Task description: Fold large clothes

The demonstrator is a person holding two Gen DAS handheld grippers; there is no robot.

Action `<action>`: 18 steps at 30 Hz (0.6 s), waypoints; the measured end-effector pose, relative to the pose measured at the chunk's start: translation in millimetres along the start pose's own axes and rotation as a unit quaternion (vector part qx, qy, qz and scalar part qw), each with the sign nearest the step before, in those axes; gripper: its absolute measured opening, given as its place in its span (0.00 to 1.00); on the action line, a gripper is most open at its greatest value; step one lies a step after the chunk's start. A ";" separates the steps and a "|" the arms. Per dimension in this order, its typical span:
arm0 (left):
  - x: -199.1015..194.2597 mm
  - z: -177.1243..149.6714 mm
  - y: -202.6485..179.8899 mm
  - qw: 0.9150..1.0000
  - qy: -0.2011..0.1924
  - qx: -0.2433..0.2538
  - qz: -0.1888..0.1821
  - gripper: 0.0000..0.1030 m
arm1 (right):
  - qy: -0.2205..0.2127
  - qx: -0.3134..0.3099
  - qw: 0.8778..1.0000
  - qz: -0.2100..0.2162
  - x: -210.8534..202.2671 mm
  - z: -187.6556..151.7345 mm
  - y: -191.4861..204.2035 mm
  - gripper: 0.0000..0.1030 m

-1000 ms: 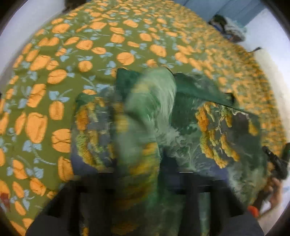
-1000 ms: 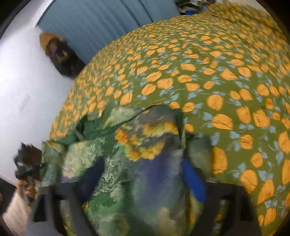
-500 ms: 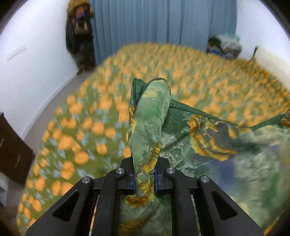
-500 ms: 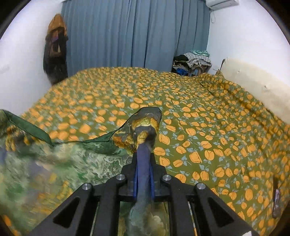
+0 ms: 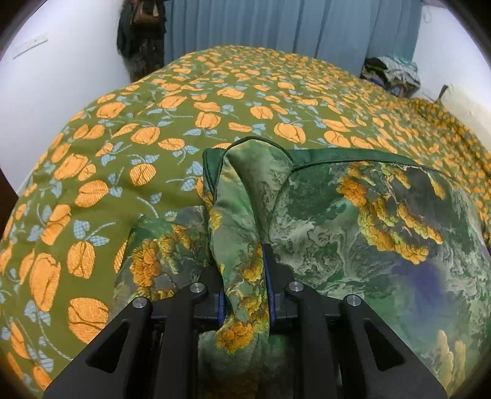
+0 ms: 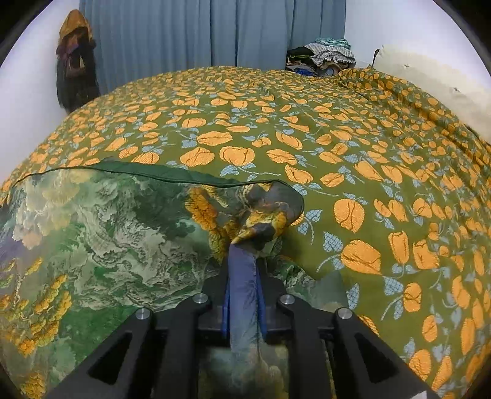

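Two views. Left wrist: the left gripper (image 5: 244,276) pinches a bunched corner of the green printed cloth (image 5: 353,233), which spreads toward 3 o'clock over the orange-flowered bedspread (image 5: 147,135). Right wrist: the right gripper (image 6: 244,294) clamps another corner (a bluish fold) of the cloth (image 6: 101,221), which lies toward 9 o'clock on the bedspread (image 6: 353,159).

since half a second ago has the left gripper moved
Yes. The left gripper, shut on the cloth, has tipped down toward the bed: the curtain now sits higher in its view.

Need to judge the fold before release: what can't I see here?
- Left wrist view: green printed garment runs off the right and bottom edges, so its full shape is unknown.
- Right wrist view: its near hem is hidden behind the right hand-held gripper.
- Neither view shows the other gripper.
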State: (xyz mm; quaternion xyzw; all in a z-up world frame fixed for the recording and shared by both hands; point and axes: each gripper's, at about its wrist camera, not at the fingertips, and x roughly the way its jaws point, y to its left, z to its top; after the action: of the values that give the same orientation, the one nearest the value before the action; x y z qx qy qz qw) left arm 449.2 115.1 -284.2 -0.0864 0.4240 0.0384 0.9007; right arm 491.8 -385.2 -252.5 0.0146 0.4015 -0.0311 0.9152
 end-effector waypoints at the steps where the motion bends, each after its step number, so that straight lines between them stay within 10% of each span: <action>1: 3.3 1.0 -4.4 1.000 0.000 -0.001 -0.001 0.18 | -0.002 0.002 1.000 0.002 1.5 -0.4 -0.4 0.15; 11: -2.5 4.6 2.3 1.000 0.012 -0.015 -0.018 0.25 | -0.006 0.030 0.999 0.036 -2.2 -3.0 -8.1 0.17; 13: -8.7 7.6 7.0 0.999 0.023 -0.025 -0.024 0.38 | 0.002 0.062 0.996 0.065 -4.3 -2.1 -22.1 0.19; 15: -23.6 11.0 20.3 0.998 0.033 -0.048 -0.033 0.71 | 0.023 0.112 0.987 0.109 -9.6 2.5 -46.3 0.32; 18: -49.2 8.1 39.1 0.996 0.030 -0.080 -0.037 0.78 | 0.014 0.166 0.978 0.123 -30.9 4.6 -80.0 0.50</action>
State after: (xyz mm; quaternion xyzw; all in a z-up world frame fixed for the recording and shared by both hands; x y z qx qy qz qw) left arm 418.4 155.3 -246.0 -0.1754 0.4425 0.0363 0.8787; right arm 468.8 -463.8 -226.8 0.2159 0.3984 0.0161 0.8913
